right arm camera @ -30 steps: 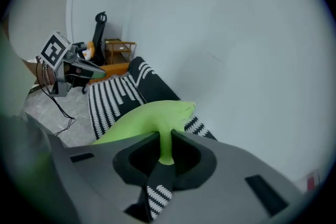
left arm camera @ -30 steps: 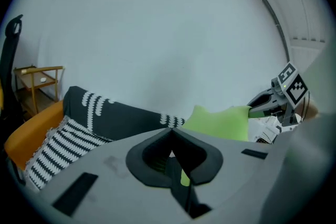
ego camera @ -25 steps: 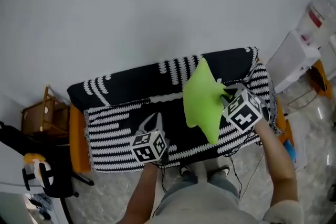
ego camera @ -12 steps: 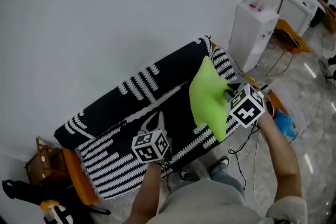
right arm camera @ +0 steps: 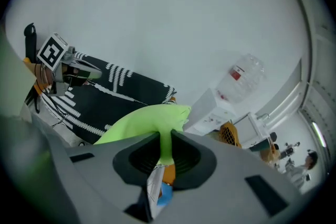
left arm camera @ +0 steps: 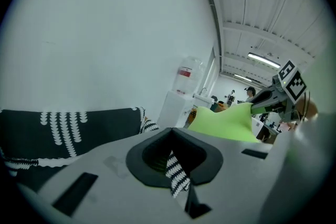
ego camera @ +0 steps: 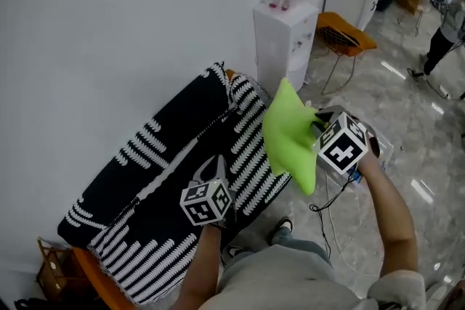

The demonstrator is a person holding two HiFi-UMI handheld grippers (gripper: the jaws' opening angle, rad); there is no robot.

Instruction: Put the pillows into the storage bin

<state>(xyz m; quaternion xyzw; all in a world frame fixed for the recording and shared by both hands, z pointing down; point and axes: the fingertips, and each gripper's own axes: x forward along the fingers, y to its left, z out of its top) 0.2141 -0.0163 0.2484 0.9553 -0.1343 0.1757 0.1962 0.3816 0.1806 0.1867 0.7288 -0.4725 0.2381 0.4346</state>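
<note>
From the head view, we have turned right since a second ago. The sofa (ego camera: 145,156) has slid to the left, and a water dispenser (ego camera: 283,33) now stands at the far right. The right gripper (ego camera: 316,127) keeps the same pinch on the green pillow (ego camera: 287,141), which now hangs over the sofa's right end and no longer over the seat. We judge this to be the carry toward the bin. We cannot pick the bin out for certain, though something clear lies on the floor just past the right gripper. The left gripper (ego camera: 212,162) hovers above the sofa.

In the left gripper view, the jaws sit together with nothing held. Only the striped sofa cover shows beyond them, with the pillow at the right.

In the right gripper view, the jaws are clamped on a fold at the pillow's edge, and the rest of the pillow spreads out beyond them.
</note>
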